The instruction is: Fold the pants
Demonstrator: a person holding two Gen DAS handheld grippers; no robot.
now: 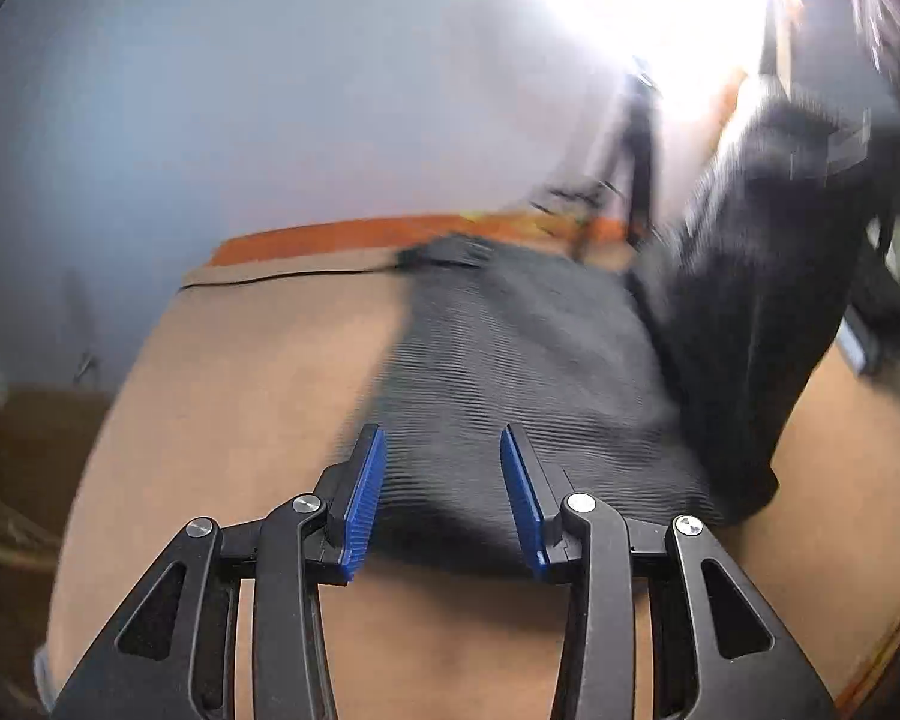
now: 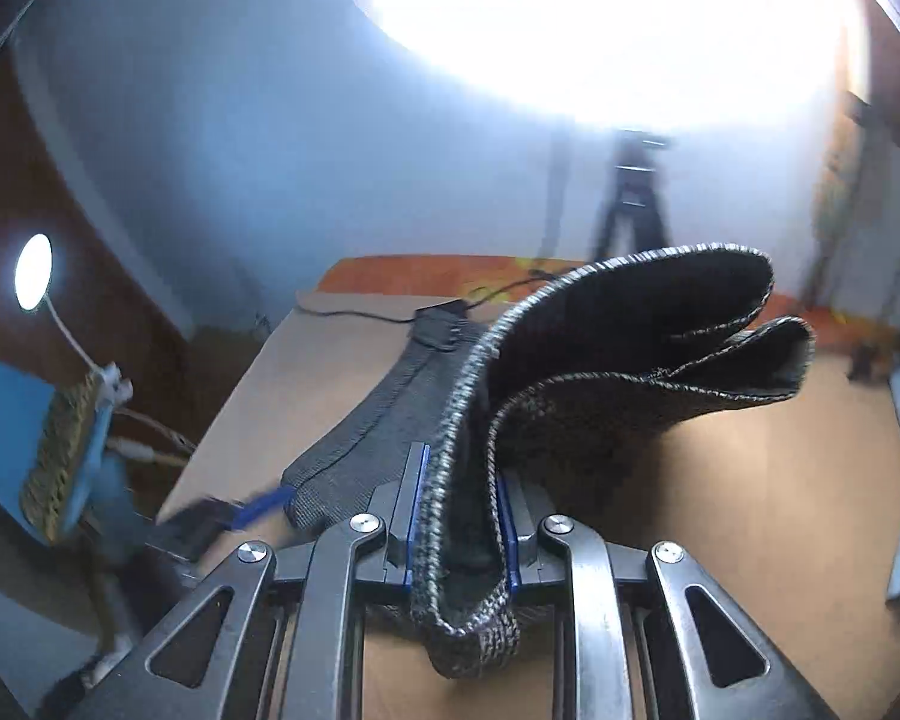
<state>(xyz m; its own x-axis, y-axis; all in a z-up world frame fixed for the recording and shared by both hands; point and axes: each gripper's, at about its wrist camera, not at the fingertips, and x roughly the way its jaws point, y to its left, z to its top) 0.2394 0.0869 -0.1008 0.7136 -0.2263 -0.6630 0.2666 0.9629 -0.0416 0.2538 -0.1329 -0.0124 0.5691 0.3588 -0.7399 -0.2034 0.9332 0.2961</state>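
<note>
Dark grey ribbed pants (image 1: 510,360) lie on a brown table (image 1: 258,372), one part lifted up at the right of the left wrist view. My left gripper (image 1: 443,450) is open and empty, its blue pads (image 1: 363,498) just above the near edge of the flat fabric. My right gripper (image 2: 461,480) is shut on a bunched hem of the pants (image 2: 630,348) and holds it above the table; the rest of the pants (image 2: 378,420) trails flat to the left. The left gripper's blue tip (image 2: 264,504) shows at that fabric's near end.
A small black box with a cable (image 2: 441,321) lies at the table's far edge. An orange surface (image 1: 342,234) lies beyond. A tripod (image 2: 633,204) stands by the wall under a bright glare. A lamp (image 2: 33,270) is at the left.
</note>
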